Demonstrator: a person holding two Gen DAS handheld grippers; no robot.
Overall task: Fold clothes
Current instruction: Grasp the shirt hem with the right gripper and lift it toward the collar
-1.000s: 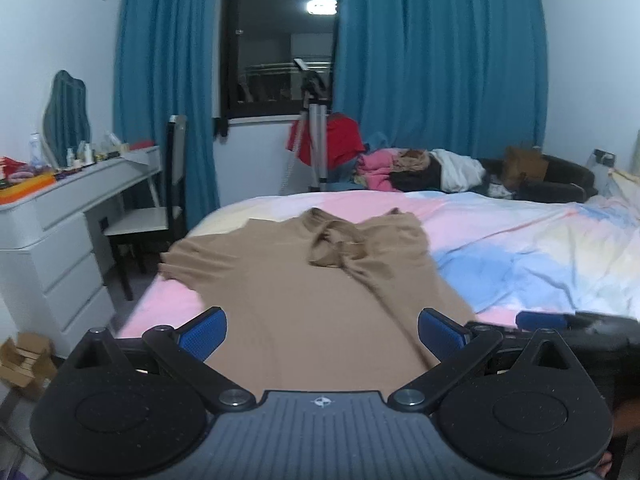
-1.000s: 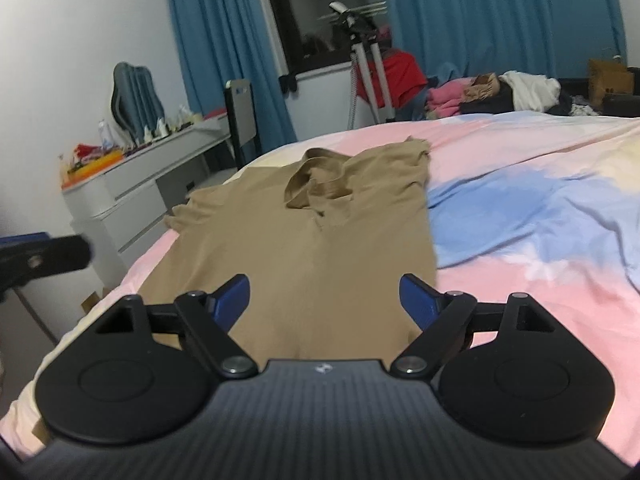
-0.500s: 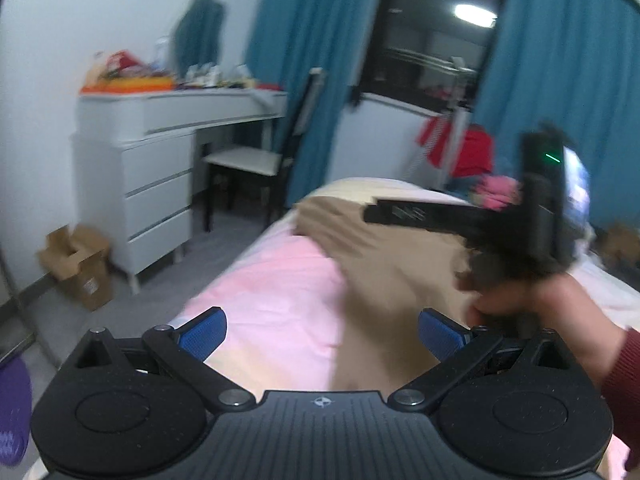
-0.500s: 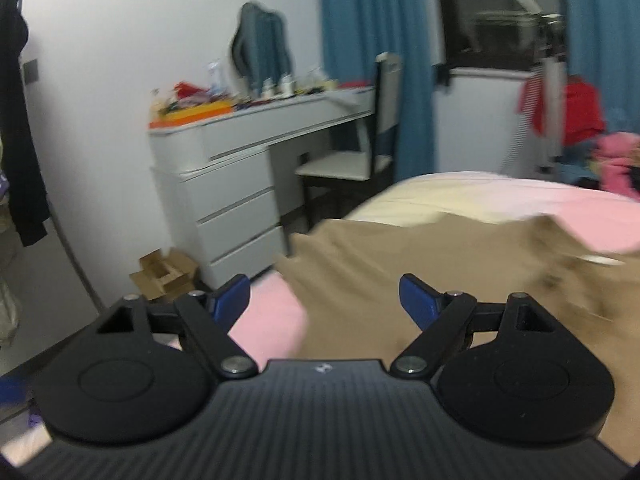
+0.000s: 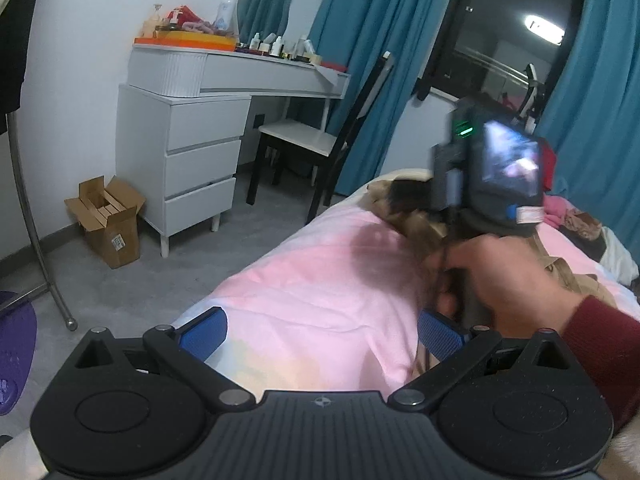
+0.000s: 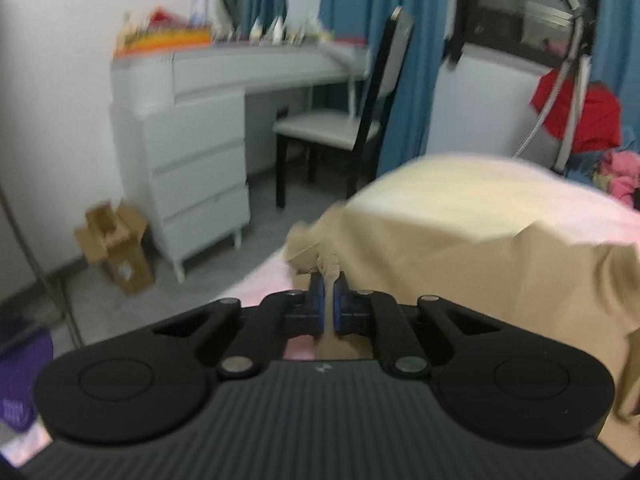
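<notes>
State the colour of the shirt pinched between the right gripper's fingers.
Tan, a plain light brown with no pattern. The shirt shows best in the right wrist view, clamped in the right gripper.

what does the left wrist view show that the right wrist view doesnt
Only the left wrist view: the open left gripper over the pink bedsheet, and the person's hand in a dark red sleeve holding the other gripper.

Only the right wrist view: the right gripper has just closed, its pads pinching an edge of the tan shirt; a red garment by the window.

Both: white dresser, chair, cardboard box, blue curtains, the shirt.
</notes>
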